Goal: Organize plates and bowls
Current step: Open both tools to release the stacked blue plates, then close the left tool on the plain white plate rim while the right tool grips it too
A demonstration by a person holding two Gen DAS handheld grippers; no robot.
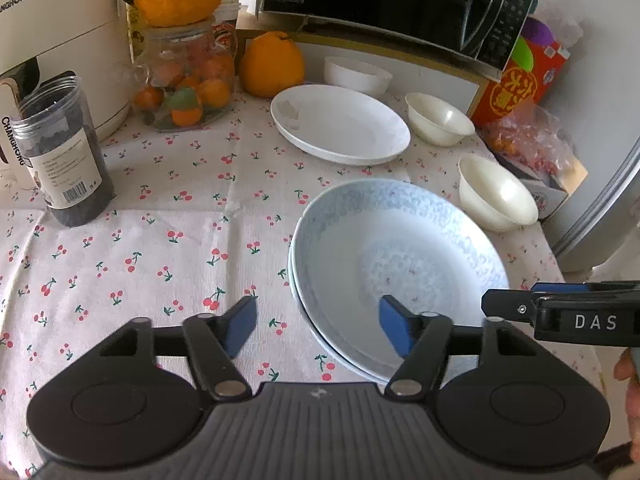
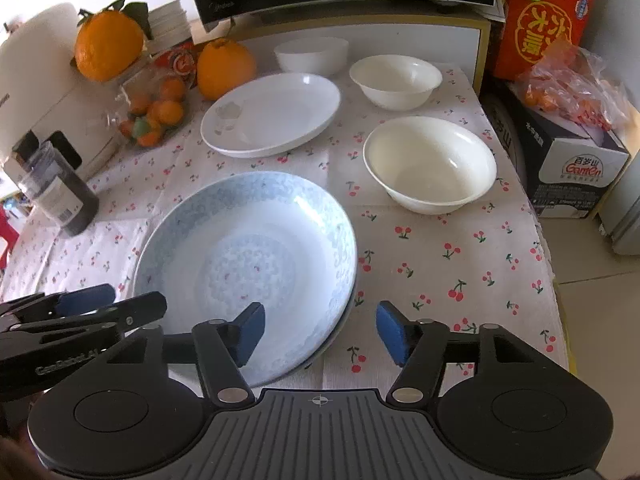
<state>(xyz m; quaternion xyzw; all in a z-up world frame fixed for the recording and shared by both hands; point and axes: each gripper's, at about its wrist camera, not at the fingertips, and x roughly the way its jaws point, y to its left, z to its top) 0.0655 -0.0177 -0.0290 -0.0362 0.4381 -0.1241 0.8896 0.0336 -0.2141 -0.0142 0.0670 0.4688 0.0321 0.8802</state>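
A pale blue patterned plate (image 1: pixel 400 264) (image 2: pixel 248 264) lies stacked on another plate near the table's front. A white plate (image 1: pixel 340 122) (image 2: pixel 272 114) lies behind it. Three cream bowls stand at the back and right: a near bowl (image 1: pixel 496 192) (image 2: pixel 430 164), a middle bowl (image 1: pixel 438 118) (image 2: pixel 396 80), a far bowl (image 1: pixel 356 74) (image 2: pixel 312 54). My left gripper (image 1: pixel 318 330) is open over the blue plate's left rim. My right gripper (image 2: pixel 320 332) is open over the blue plate's right rim. Neither holds anything.
The cherry-print tablecloth (image 1: pixel 140 248) covers the table. A dark jar (image 1: pixel 64 152), a glass jar of small oranges (image 1: pixel 188 84), a large orange (image 1: pixel 272 64), a microwave (image 1: pixel 400 0) and a red box (image 2: pixel 544 20) crowd the back. The table edge (image 2: pixel 560 300) is at right.
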